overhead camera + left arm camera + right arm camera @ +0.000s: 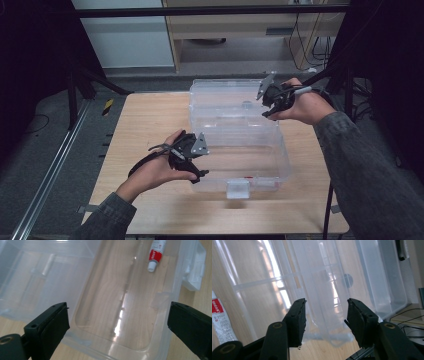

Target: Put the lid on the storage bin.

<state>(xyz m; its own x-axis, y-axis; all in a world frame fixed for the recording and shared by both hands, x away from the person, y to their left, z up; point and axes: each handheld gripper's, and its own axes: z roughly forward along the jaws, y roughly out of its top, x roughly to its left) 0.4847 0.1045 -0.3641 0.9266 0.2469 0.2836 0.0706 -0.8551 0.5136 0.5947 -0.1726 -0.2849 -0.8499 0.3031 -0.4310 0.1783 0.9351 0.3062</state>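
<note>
2 grippers, left (pixel 192 162) and right (pixel 270 100), jaws apart; 1 clear box (pixel 285 165); 1 tube (pixel 156 253).

Glossy clear plastic box (pixel 260 155) on a matt wood-grain table (pixel 145 130).

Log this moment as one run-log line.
clear box: open on table | tube: inside box | left gripper: open, near rim | right gripper: open, at lid
</note>
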